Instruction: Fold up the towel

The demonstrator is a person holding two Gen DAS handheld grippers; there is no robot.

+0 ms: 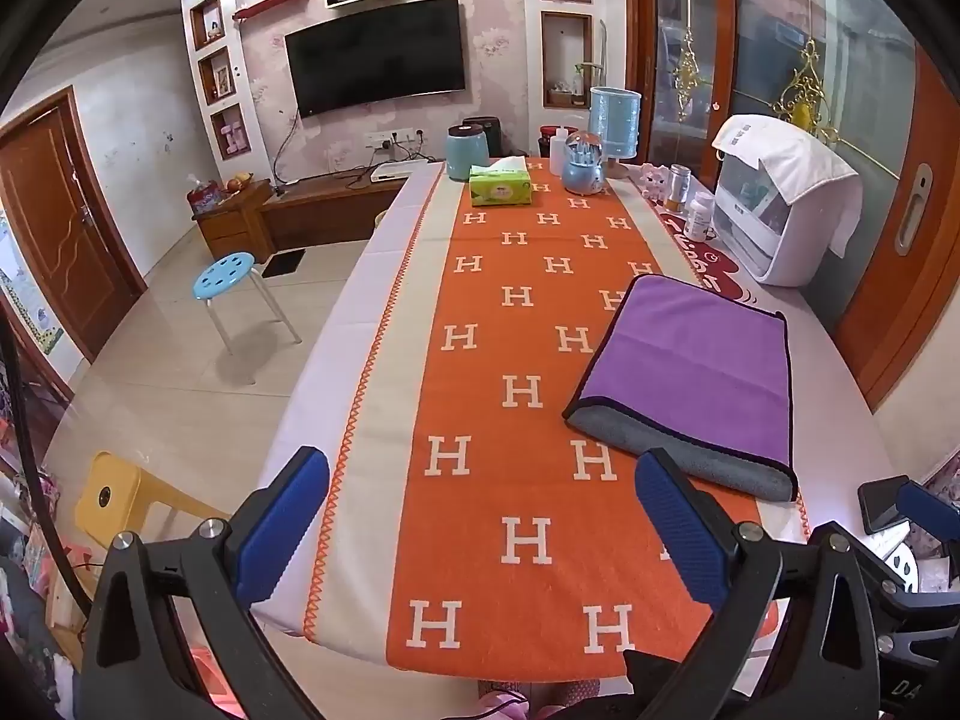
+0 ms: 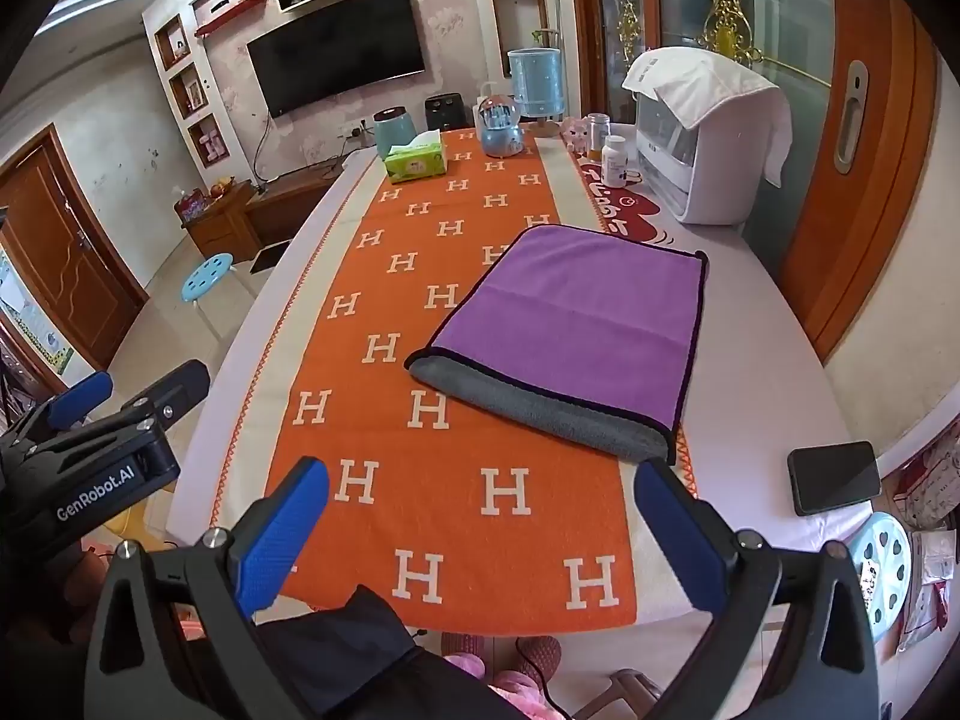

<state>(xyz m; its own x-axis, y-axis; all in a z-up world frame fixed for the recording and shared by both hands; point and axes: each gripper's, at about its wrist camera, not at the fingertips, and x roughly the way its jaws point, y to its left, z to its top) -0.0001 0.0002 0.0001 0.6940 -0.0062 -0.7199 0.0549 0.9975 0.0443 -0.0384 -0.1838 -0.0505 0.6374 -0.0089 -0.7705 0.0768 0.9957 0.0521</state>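
1. Your left gripper hangs over the near end of the table, its blue fingers spread wide with nothing between them
2. Your right gripper is also spread wide and empty, above the near edge of the orange runner
3. The towel lies folded flat, purple side up with a grey layer showing at its near edge (dark piping around it), half on the runner's right side and half on the bare tabletop
4. Neither gripper touches the towel
5. A black phone lies on the table near its right corner, apart from the towel
6. A green tissue box stands at the far end
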